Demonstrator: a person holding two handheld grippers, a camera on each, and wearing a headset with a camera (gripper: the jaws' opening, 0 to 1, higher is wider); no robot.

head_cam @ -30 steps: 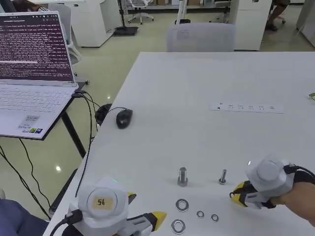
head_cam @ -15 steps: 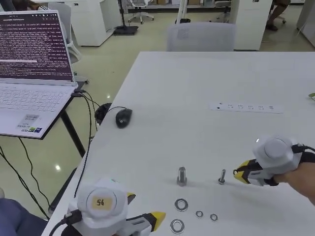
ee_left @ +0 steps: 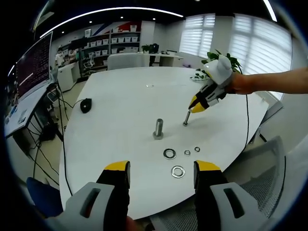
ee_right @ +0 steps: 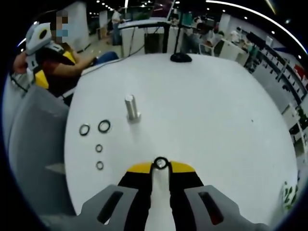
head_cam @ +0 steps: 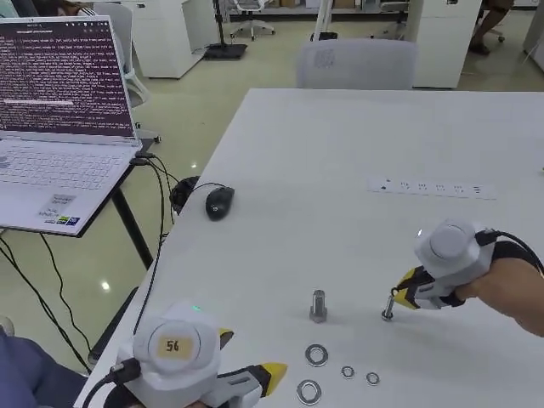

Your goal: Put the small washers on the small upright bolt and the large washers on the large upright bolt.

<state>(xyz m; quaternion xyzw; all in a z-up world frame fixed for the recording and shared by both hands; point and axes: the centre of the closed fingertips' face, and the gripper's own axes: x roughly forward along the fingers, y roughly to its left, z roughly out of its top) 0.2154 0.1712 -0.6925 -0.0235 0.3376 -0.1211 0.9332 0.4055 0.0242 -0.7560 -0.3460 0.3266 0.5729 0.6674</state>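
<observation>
a: what's changing with the right gripper (head_cam: 405, 291)?

b: it's coming in from the right. a second ago it was sitting low beside the loose washers, then it was lifting out to the side. now its tips are hovering right at the top of the small bolt (head_cam: 388, 309).

a: carrying anything?

b: its own view is showing the jaws drawn almost together, pinching a small washer (ee_right: 161, 163) at the yellow tips. that's how i'm reading the little ring there.

a: and the rest of the parts?

b: nothing's shifting. two large washers (head_cam: 316, 354) and two small washers (head_cam: 348, 371) are lying flat on the table (head_cam: 340, 170), on the near side of the large bolt (head_cam: 319, 304). both bolts are standing upright. i'm not making out anything threaded on them yet.

a: left gripper (ee_left: 162, 167)?

b: it's waiting at the near edge where it was, jaws spread wide and gripping nothing.

a: so what's it meaning for the task?

b: i'm judging this as the first small washer going on. the hole is needing to line up over that thin tip before release; if it's off-centre, the washer is likely bouncing away across the table. four more are waiting after it.
</observation>
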